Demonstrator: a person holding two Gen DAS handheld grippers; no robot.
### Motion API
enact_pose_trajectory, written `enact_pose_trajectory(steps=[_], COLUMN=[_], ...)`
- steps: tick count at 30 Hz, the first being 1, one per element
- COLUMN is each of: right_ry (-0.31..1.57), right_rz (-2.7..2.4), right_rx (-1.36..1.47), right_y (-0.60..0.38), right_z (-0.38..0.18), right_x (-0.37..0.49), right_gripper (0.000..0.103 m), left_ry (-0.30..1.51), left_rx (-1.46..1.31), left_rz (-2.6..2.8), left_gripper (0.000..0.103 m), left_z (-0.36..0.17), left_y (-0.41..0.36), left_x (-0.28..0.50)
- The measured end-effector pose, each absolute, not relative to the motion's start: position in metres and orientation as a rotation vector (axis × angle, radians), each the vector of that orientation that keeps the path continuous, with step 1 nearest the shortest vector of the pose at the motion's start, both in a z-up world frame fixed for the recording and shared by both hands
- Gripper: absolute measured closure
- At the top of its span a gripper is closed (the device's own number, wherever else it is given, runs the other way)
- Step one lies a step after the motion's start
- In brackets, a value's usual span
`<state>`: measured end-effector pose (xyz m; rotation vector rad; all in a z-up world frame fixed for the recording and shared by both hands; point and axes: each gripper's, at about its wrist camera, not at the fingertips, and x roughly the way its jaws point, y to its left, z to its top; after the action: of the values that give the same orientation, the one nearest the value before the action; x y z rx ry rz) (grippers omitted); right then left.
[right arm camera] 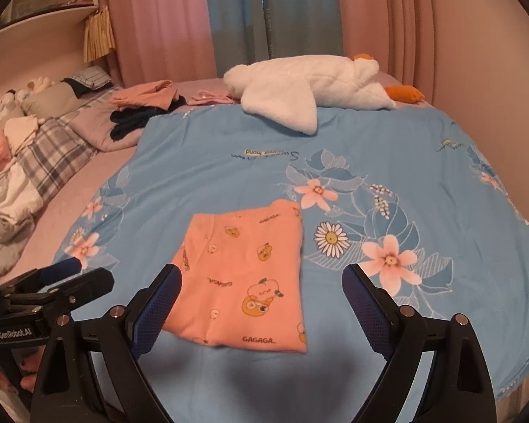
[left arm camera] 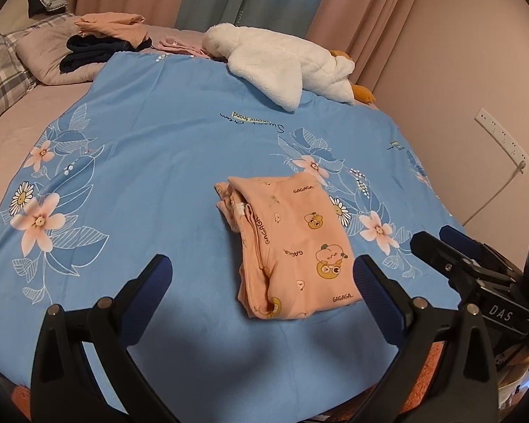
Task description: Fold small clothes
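Observation:
A small peach garment [left arm camera: 292, 246] printed with cartoon bears and "GAGAGA" lies folded into a compact rectangle on the blue floral sheet [left arm camera: 158, 141]. It also shows in the right wrist view [right arm camera: 243, 282]. My left gripper [left arm camera: 261, 278] is open and empty, held just in front of the garment's near edge. My right gripper [right arm camera: 261, 303] is open and empty, with the garment's near edge between its fingers but apart from them. The right gripper shows at the right of the left wrist view [left arm camera: 455, 246]; the left gripper shows at the left of the right wrist view [right arm camera: 77, 275].
A white plush goose [left arm camera: 285, 63] lies at the far edge of the sheet [right arm camera: 405, 176], also seen in the right wrist view [right arm camera: 310, 84]. A pile of peach and dark clothes [left arm camera: 102, 42] sits far left by plaid pillows [left arm camera: 0, 70]. A wall [left arm camera: 476, 70] with a socket strip stands to the right.

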<state>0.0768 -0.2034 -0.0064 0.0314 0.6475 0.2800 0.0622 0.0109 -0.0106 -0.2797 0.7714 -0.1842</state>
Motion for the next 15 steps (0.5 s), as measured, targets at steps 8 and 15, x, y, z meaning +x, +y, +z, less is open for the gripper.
enact_pose_trajectory(steps=[8, 15], right_ry=[0.660, 0.665], right_rz=[0.255, 0.265], right_rx=[0.034, 0.033], right_y=[-0.206, -0.205], right_z=[-0.012, -0.013], right_x=[0.077, 0.075], right_gripper=[0.011, 0.011], left_ry=[0.782, 0.785], left_rx=[-0.268, -0.248], left_rz=[-0.171, -0.192], left_gripper=[0.001, 0.001], left_z=[-0.012, -0.012], left_y=[0.008, 0.001], left_x=[0.058, 0.056])
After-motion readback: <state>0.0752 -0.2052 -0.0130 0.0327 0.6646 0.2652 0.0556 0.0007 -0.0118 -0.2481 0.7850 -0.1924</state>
